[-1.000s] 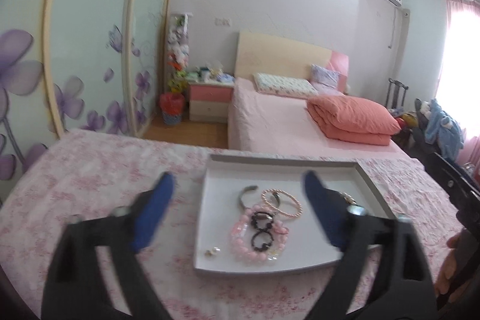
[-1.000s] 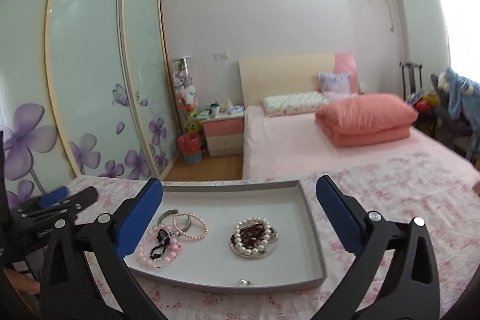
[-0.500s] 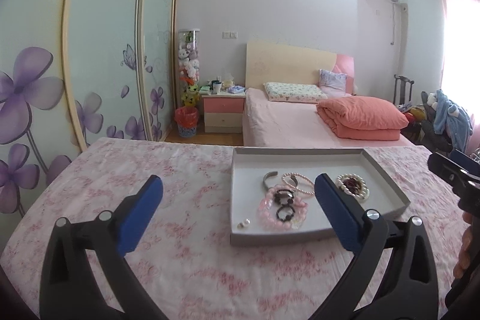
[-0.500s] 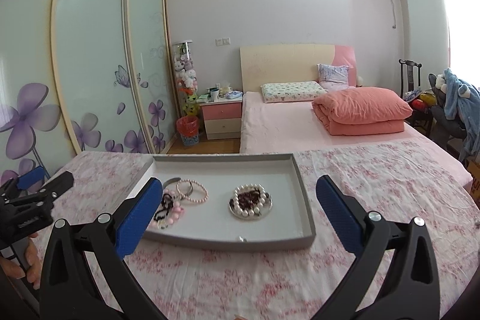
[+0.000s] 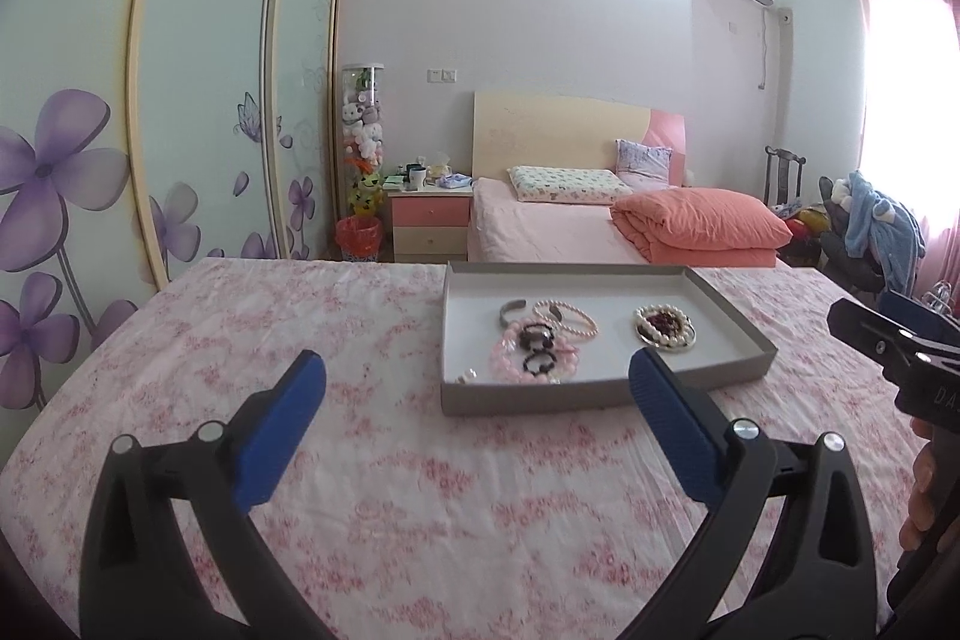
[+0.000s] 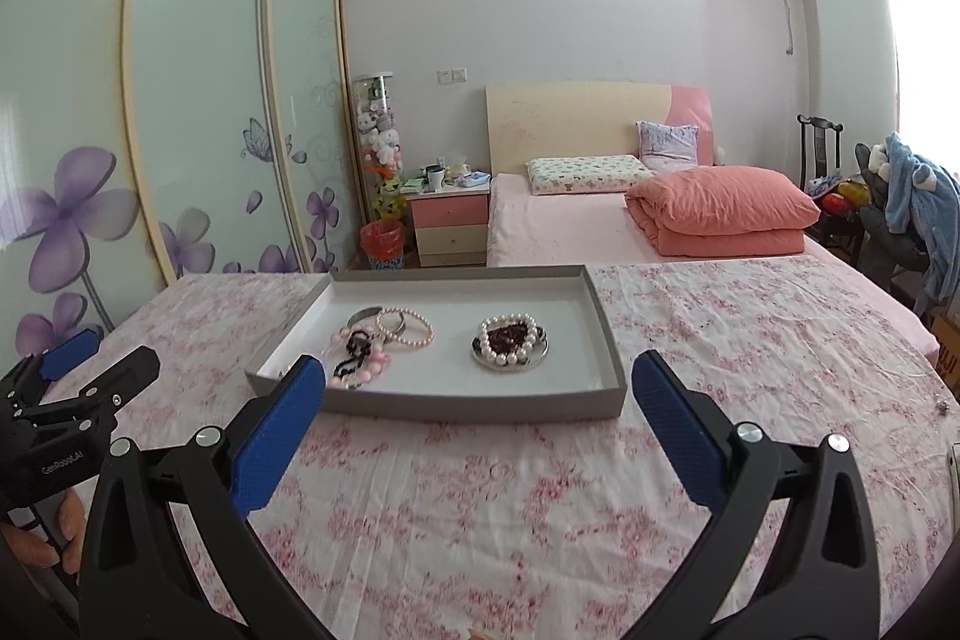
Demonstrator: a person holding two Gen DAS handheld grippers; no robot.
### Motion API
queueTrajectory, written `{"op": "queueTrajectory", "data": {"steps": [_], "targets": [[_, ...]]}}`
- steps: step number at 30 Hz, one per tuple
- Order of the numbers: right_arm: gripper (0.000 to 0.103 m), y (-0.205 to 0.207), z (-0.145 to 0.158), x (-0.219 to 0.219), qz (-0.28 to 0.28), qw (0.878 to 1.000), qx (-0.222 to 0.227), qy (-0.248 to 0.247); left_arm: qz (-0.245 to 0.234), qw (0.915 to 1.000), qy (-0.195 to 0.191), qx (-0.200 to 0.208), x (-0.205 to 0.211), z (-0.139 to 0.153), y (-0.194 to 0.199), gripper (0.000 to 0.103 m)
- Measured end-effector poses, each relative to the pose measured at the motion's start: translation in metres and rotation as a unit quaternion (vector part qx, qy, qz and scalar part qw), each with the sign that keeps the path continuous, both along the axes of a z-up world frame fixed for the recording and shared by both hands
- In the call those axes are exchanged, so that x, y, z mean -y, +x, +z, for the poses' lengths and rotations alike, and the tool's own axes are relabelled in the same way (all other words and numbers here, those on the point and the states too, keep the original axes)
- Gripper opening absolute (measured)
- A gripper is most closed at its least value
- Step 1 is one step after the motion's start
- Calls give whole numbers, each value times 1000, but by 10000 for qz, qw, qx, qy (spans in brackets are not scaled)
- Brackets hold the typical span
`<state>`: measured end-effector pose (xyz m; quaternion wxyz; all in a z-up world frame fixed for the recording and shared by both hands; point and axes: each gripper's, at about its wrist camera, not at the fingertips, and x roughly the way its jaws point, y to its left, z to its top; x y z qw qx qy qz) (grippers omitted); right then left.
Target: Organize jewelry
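A grey tray (image 5: pixel 600 391) (image 6: pixel 480 407) rests on the pink floral cloth. It holds a pink bead bracelet (image 5: pixel 507 358) (image 6: pixel 367 359), black bead bracelets (image 5: pixel 536 337), a pearl bracelet (image 5: pixel 570 317) (image 6: pixel 411 329), a silver cuff (image 5: pixel 510 310), and a small dish of pearls and dark red beads (image 5: pixel 665 328) (image 6: pixel 510 340). A tiny earring (image 5: pixel 467 375) lies near the front left corner. My left gripper (image 5: pixel 475 364) hangs open and empty, short of the tray's front wall. The right gripper (image 6: pixel 477 365) is open and empty too, also in front of the tray.
The floral-covered table (image 6: pixel 480 490) stretches wide on both sides of the tray. A tiny metallic item (image 6: pixel 943 405) lies near its right edge. Behind stand a pink bed (image 5: pixel 558 232), a nightstand (image 5: pixel 429 226) and flowered wardrobe doors (image 5: pixel 198 100). A hand (image 6: pixel 36 544) holds the left gripper.
Both grippers have drawn back from the tray, which now looks smaller and farther off. Both stayed open; the jewelry has not moved.
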<state>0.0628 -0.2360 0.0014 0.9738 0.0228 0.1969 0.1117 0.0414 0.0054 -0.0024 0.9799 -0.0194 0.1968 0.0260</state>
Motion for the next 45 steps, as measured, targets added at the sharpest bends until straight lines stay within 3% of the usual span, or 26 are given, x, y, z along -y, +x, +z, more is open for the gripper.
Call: {"op": "queueTrajectory", "data": {"steps": [15, 45], "targets": [[101, -22, -18, 9, 18, 9997, -191, 124, -111, 9999, 34, 72, 12, -9, -27, 99], [101, -22, -22, 7, 104, 9995, -248, 139, -97, 9999, -48, -16, 10, -13, -27, 99]]}}
